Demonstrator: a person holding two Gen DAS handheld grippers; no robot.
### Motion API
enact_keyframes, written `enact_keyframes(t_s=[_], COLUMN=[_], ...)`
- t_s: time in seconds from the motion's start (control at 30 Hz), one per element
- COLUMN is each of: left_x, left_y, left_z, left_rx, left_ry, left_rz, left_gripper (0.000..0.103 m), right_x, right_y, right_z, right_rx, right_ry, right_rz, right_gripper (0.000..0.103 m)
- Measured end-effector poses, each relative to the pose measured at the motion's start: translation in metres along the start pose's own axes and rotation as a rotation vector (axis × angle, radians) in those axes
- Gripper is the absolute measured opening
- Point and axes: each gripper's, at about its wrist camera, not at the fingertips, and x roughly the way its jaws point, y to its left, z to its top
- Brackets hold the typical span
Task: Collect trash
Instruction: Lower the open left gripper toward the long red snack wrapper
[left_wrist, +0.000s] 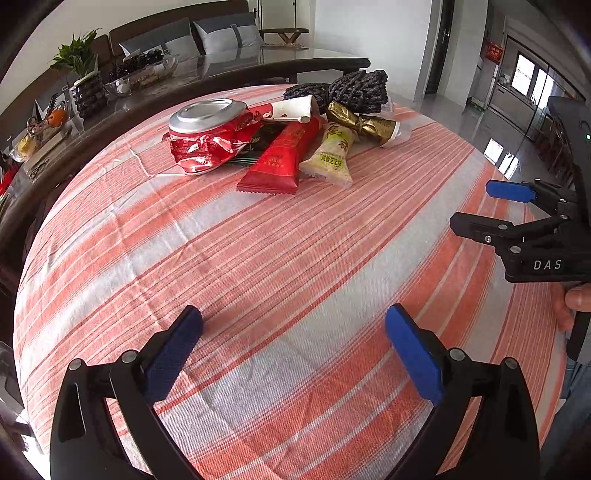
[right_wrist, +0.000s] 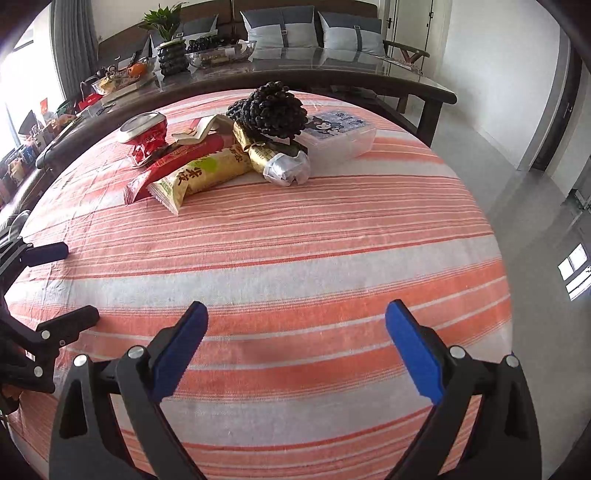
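A pile of trash lies at the far side of the striped tablecloth (left_wrist: 280, 258): a crushed red can (left_wrist: 207, 136), a red wrapper (left_wrist: 277, 162), a pale yellow wrapper (left_wrist: 330, 155), a gold wrapper (left_wrist: 364, 123) and a torn white paper piece (left_wrist: 295, 109). Behind them sits a black knitted bag (left_wrist: 354, 90). My left gripper (left_wrist: 293, 332) stands open over bare cloth, well short of the pile. My right gripper (right_wrist: 295, 328) is open too, with nothing between its fingers; it shows at the right in the left wrist view (left_wrist: 480, 208). The right wrist view shows the can (right_wrist: 146, 134) and yellow wrapper (right_wrist: 207, 173).
A clear plastic box (right_wrist: 338, 134) with a cartoon label stands right of the pile. A dark glass table (right_wrist: 332, 70) with a plant, bowls and clutter runs behind, with a sofa beyond. The cloth's right edge drops to grey floor (right_wrist: 517, 206). A hand (left_wrist: 576, 299) holds the right gripper.
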Motion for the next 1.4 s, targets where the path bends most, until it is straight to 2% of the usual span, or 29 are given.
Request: enact_keyframes(t_s=[0.2, 0.5, 0.57, 0.67, 0.77, 0.83, 0.97, 1.03, 1.1, 1.13, 1.17, 1.27, 1.4], left_x=[0.004, 0.003, 0.004, 0.008, 0.019, 0.026, 0.042, 0.051, 0.052, 0.052, 0.051, 0.047, 0.027], left_y=[0.0, 0.001, 0.006, 0.016, 0.028, 0.032, 0.026, 0.027, 0.028, 0.029, 0.031, 0.035, 0.029], left_z=[0.003, 0.003, 0.01, 0.034, 0.058, 0.07, 0.084, 0.088, 0.088, 0.087, 0.086, 0.08, 0.057], left_rx=[-0.002, -0.008, -0.008, -0.003, -0.03, -0.042, 0.016, 0.028, 0.022, 0.012, 0.002, -0.032, -0.037], left_ry=[0.001, -0.004, -0.02, -0.053, -0.072, -0.077, -0.049, -0.028, -0.033, -0.037, -0.041, -0.051, -0.056], left_rz=[0.001, -0.01, -0.07, -0.067, -0.103, -0.128, -0.117, -0.126, -0.135, -0.142, -0.141, -0.162, -0.127], left_gripper=[0.098, 0.099, 0.099, 0.098, 0.098, 0.089, 0.073, 0.06, 0.057, 0.048, 0.043, 0.043, 0.043], right_x=[0.01, 0.009, 0.009, 0.008, 0.008, 0.008, 0.009, 0.009, 0.009, 0.009, 0.009, 0.009, 0.009], right_y=[-0.007, -0.011, -0.012, -0.012, -0.012, -0.011, -0.012, -0.011, -0.011, -0.013, -0.011, -0.011, -0.012], right_z=[-0.003, -0.003, -0.003, -0.002, -0.003, -0.003, -0.003, -0.004, -0.004, -0.004, -0.004, -0.004, -0.005], right_rx=[0.048, 0.045, 0.045, 0.045, 0.045, 0.045, 0.045, 0.045, 0.045, 0.045, 0.045, 0.045, 0.045], right_ry=[0.02, 0.021, 0.021, 0.021, 0.021, 0.021, 0.021, 0.021, 0.021, 0.021, 0.021, 0.021, 0.021], right_rz=[0.01, 0.004, 0.004, 0.004, 0.004, 0.003, 0.003, 0.003, 0.003, 0.003, 0.003, 0.004, 0.003], right_gripper=[0.099, 0.098, 0.098, 0.098, 0.098, 0.098, 0.098, 0.098, 0.098, 0.098, 0.098, 0.098, 0.098])
